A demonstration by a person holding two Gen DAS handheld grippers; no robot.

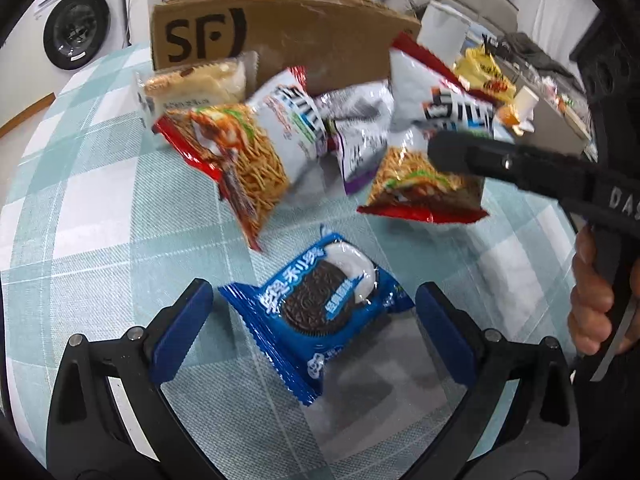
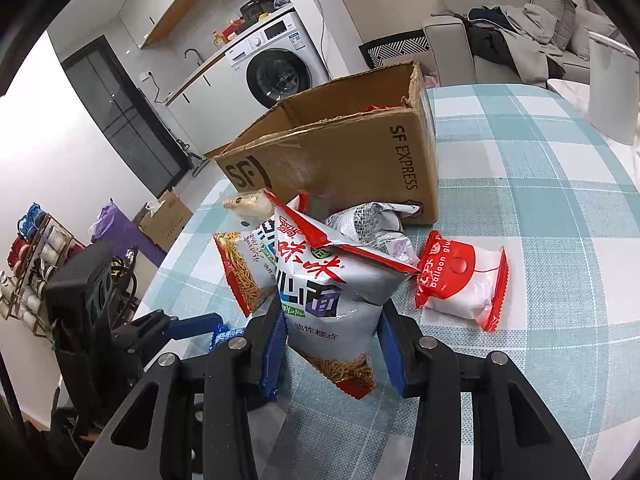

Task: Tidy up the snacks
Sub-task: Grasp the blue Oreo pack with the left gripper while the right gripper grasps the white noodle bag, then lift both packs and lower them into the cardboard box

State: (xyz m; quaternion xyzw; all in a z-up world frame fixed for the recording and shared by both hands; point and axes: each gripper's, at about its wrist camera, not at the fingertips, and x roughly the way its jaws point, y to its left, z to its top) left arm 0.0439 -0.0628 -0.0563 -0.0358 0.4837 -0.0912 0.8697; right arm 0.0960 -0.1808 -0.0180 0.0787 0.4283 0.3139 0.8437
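Left wrist view looks down on a counter [image 1: 100,208] under a pale blue-and-white check cloth. The left tongs [image 1: 314,336] stand wide apart, their blue pads on either side of a blue cookie packet [image 1: 320,312] that lies flat on the cloth; neither pad touches it. Past the packet, toward the far edge of the counter, a noodle-snack bag [image 1: 256,156] lies tilted on the cloth, with a crumpled silver bag [image 1: 360,128] beside it and a clear-wrapped cake [image 1: 196,84] behind, all just in front of a cardboard box [image 1: 280,28] printed SF. To the right, the right tongs [image 1: 460,152] reach in, and a second noodle-snack bag [image 1: 432,160] hangs from them clear of the cloth. A hand [image 1: 592,296] grips the handle at the right edge.

In the right wrist view, the right tongs [image 2: 332,344] are clamped on that second noodle-snack bag [image 2: 336,292], the blue pads pressing its sides low down. The cardboard box [image 2: 352,160] stands open on the counter [image 2: 560,240] behind the pile. A red-and-white packet [image 2: 460,280] marked "balloon" lies alone on the cloth to the right of the held bag, well apart from the box. The left tongs [image 2: 192,328] show at the lower left, with a corner of the blue cookie packet [image 2: 224,334] beside one pad.
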